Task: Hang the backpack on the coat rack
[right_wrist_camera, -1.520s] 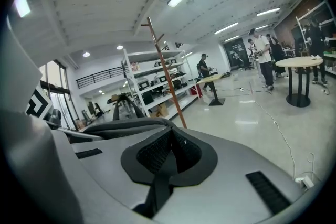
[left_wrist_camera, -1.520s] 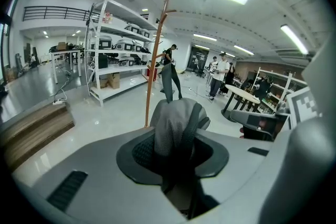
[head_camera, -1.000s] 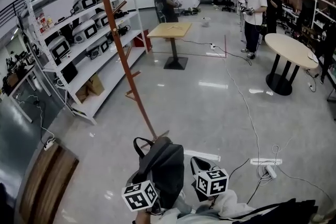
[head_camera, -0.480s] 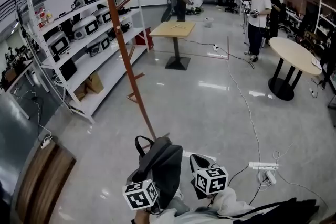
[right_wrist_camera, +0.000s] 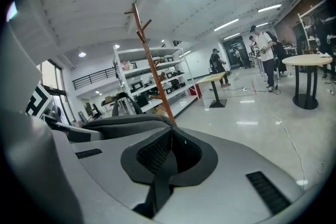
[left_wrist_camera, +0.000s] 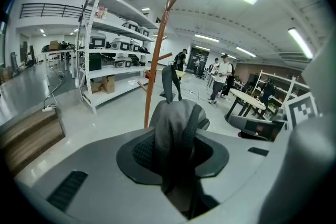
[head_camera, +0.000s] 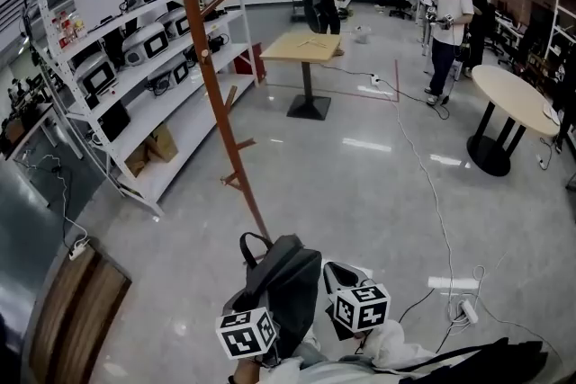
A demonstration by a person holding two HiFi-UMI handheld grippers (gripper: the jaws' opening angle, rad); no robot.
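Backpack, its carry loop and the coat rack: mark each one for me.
backpack (head_camera: pixel 288 283), head view, on the grey front panel.
carry loop (left_wrist_camera: pixel 167 81), left gripper view, on the loop's left strand.
coat rack (head_camera: pixel 216 94), head view, midway up the pole.

Grey woven cloth makes up the backpack (head_camera: pixel 283 283), matt, with a fine mesh weave on its strap. The coat rack (head_camera: pixel 216 94) looks like smooth reddish-brown wood. The floor (head_camera: pixel 360 184) is pale and glossy, mirroring the ceiling lights. The shelving (head_camera: pixel 184 135) looks like white painted metal. The left gripper (left_wrist_camera: pixel 173 150) has a smooth, matt grey plastic shell and dark, finely textured pads (left_wrist_camera: pixel 143 152).
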